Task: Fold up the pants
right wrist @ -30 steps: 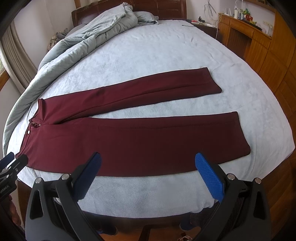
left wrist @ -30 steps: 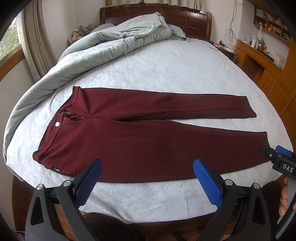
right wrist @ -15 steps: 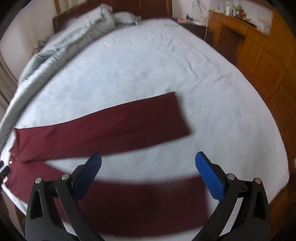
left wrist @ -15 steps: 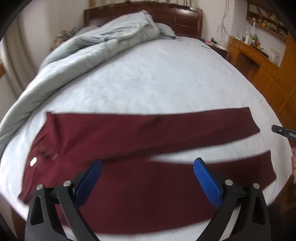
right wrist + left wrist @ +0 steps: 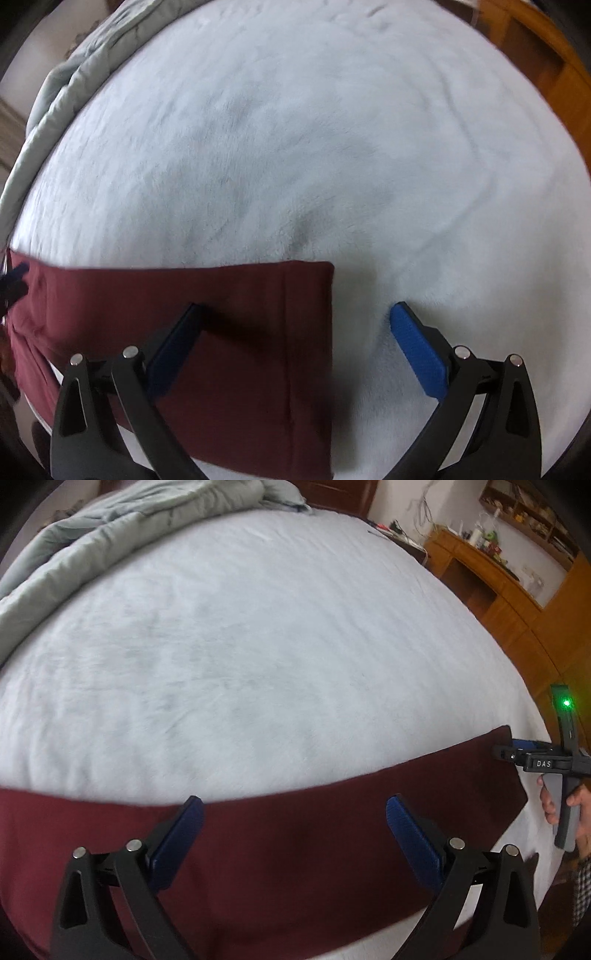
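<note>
Hovering over one maroon pants [image 5: 295, 834], two grippers, left gripper [image 5: 293, 812], right gripper [image 5: 295, 317], jaws apart

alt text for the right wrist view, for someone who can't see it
The right gripper hovers with open blue-padded jaws over the hem end of maroon pants lying flat on a pale fleece bed sheet. One jaw is above the fabric, the other above bare sheet. A grey duvet is bunched along the far left edge.

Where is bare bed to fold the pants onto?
Free: the white sheet beyond the pants, bordered left by the grey duvet, and right of the hem. Crowded: near edge, under both grippers.
</note>
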Demonstrator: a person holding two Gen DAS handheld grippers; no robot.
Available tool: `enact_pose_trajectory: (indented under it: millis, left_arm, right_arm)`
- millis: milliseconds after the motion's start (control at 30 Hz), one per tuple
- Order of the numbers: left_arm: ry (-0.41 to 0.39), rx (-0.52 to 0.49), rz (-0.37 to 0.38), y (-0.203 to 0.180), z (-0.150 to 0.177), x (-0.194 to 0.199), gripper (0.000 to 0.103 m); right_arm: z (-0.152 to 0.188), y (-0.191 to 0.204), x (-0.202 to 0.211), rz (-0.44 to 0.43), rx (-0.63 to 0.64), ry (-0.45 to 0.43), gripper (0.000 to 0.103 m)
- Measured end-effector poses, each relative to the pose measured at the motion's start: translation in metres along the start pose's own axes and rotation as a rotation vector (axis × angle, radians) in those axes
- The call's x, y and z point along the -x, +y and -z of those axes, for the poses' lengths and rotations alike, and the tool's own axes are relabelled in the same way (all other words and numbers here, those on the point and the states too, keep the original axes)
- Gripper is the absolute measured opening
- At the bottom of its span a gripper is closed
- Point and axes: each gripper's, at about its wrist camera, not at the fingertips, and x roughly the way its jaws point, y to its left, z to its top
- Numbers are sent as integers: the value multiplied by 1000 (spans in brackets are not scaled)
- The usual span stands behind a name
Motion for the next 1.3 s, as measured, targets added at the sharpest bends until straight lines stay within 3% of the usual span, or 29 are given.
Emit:
enact_pose_trajectory:
  millis: [167,267,300,333,367,400,433,500,733,933,1133,1167,1200,1267,1300]
  left_arm:
    - [13,-78,-11,-9,-4,-18,99]
    - [17,-96,-5,-11,-3,-20,99]
    - [17,-100,5,-11,-3,-19,99]
    - [16,-106,11,-11,-3,-18,99]
    - [16,-113,15,-11,-4,-18,99]
    - [15,-134,24,-12,-5,-17,99]
    - [16,-151,30,-13,-5,-16,99]
    - [16,-195,41,-16,-7,-18,99]
    - [62,-374,240,-39,-16,-27,99]
    - [157,-437,379,-53,-32,-51,99]
    - [228,-479,371,-65,-31,-62,98]
    - [247,-463,372,-63,-31,-63,88]
    - [263,-446,385,-61,-28,-60,57]
    - [288,-401,422,-54,-24,-57,30]
    - [277,-373,432,-50,-24,-53,25]
  right_arm:
    - [0,-6,-4,-24,42,31,101]
    - [2,-6,4,-31,22,5,100]
    - [3,-4,7,-27,35,-15,89]
    - [4,-2,9,-16,53,-33,71]
    - [7,1,15,-19,79,-59,62]
    - [8,2,19,-46,87,-72,40]
    - [10,3,24,-69,84,-82,24]
    - [16,3,38,-123,88,-111,24]
    - [26,-12,95,-323,108,-249,23]
    - [20,-7,118,-371,166,-297,23]
    - [25,-7,123,-371,178,-310,23]
    - [27,-8,124,-371,174,-313,23]
    - [28,-9,124,-373,168,-318,23]
    - [31,-11,125,-380,155,-322,23]
    - [32,-11,125,-378,152,-323,23]
